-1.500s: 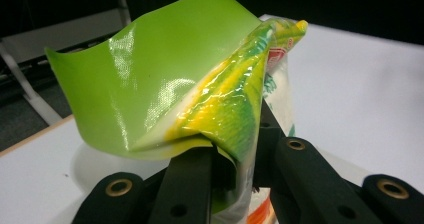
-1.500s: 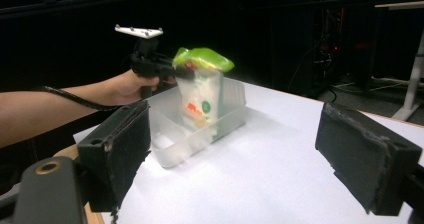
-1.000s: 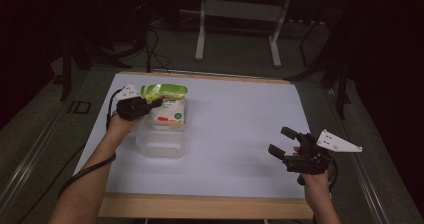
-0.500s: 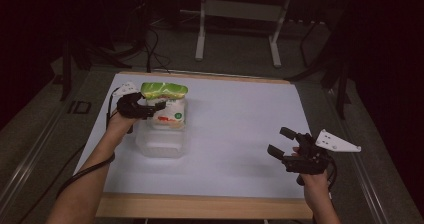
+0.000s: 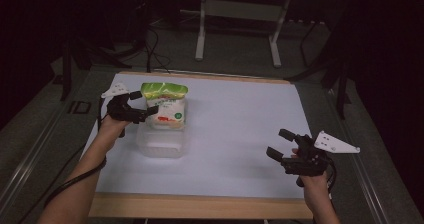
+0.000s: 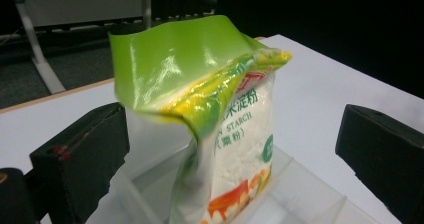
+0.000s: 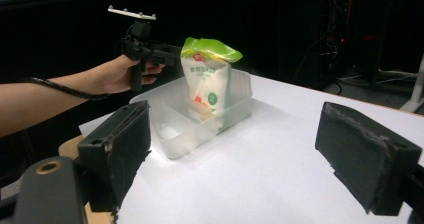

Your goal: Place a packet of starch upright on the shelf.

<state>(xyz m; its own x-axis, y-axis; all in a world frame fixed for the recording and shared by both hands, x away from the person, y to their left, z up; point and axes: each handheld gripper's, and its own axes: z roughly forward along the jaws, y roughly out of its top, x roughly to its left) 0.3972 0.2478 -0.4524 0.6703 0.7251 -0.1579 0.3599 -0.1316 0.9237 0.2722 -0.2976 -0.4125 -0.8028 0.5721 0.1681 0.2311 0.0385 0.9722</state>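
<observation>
The table (image 5: 240, 134) has a flat white top with a pale wooden edge along the near and far sides. It stands in a dark room on a grey floor (image 5: 240, 59); behind the table a light metal frame (image 5: 237, 14) with two legs rests on that floor, and black cables (image 5: 155, 39) trail beside it.

A clear plastic container (image 5: 160, 144) sits on the left part of the table. A starch bag (image 5: 165, 106) with a green top stands upright in the container's far end.

The left gripper (image 5: 142, 106) is held level just left of the bag's top. Its jaws have just been opening and now stand wide, with the bag's folded top between them but not pressed.

The right gripper (image 5: 282, 144) is held over the table's near right part, well apart from the container, jaws wide open and empty.
</observation>
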